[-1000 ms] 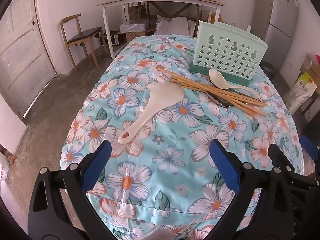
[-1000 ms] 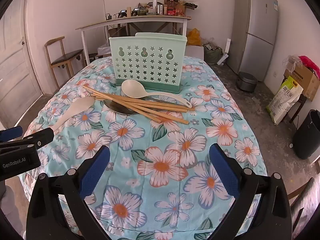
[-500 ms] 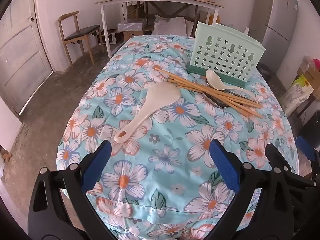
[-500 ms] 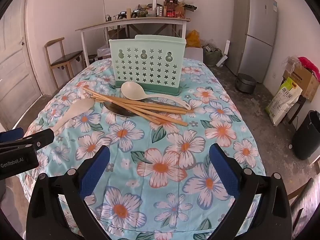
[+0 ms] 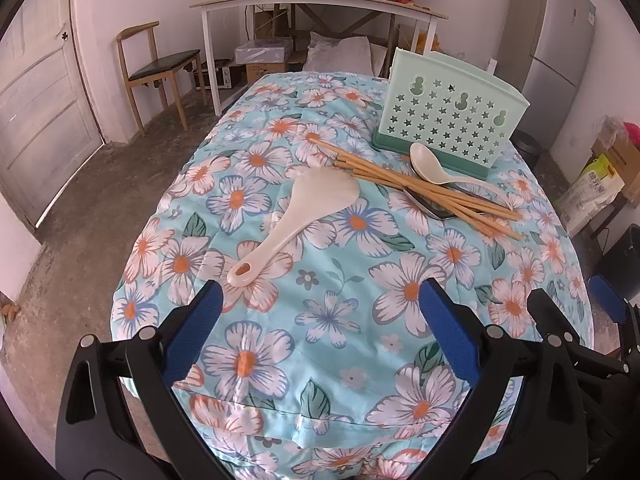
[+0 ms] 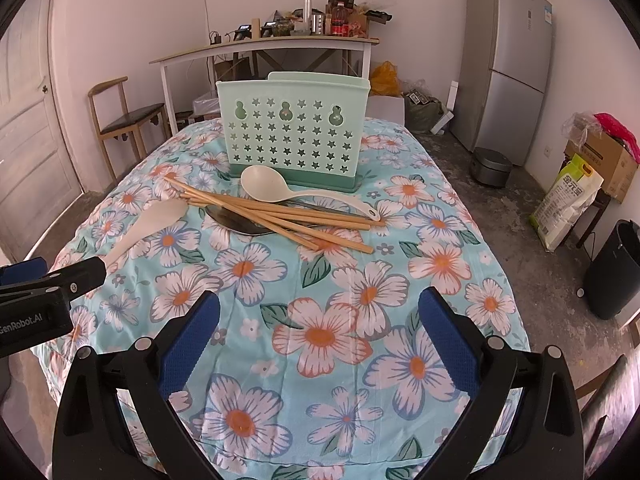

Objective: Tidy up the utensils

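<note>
Utensils: your left gripper and right gripper gape empty; grabbing the crossed chopsticks could scatter the pile.

You are in a plain domestic room, part kitchen and part storeroom: bare concrete floor, whitewashed walls, a panelled door. Your listed furnishings: a table under a flowered cloth with a utensil rack, spoons and chopsticks; a wooden chair; a two-door fridge; a white side table crowded with bottles and clutter. On your floor: a rice cooker, a sack of rice, a cardboard box, a black bin.
</note>
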### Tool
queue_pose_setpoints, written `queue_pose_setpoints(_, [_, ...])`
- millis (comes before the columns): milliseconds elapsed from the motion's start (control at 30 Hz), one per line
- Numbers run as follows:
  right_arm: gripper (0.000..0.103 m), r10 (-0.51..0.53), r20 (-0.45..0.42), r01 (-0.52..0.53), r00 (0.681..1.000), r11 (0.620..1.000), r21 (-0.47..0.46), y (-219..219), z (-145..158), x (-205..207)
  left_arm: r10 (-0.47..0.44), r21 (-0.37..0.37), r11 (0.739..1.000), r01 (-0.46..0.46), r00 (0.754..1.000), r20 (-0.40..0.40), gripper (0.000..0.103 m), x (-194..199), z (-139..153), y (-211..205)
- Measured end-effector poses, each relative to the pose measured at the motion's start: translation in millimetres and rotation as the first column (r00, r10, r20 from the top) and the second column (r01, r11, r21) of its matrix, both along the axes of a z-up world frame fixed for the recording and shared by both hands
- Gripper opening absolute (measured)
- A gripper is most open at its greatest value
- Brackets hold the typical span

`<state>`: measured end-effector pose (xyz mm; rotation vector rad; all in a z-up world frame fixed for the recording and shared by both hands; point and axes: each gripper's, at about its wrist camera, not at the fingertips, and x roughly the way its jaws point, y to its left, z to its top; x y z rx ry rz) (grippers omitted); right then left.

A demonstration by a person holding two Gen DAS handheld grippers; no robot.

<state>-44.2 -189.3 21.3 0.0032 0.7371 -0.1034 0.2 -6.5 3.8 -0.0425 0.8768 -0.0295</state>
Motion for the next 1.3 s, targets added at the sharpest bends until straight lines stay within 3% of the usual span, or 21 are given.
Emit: queue_pose_setpoints(1300, [0.097, -0.004, 0.001, 0.004, 1.0, 1.0, 0.008, -3.6, 2.2, 0.0, -0.001, -0.017, 1.0, 0.001, 1.0, 0.002, 0.095, 1.2, 2.9, 2.9])
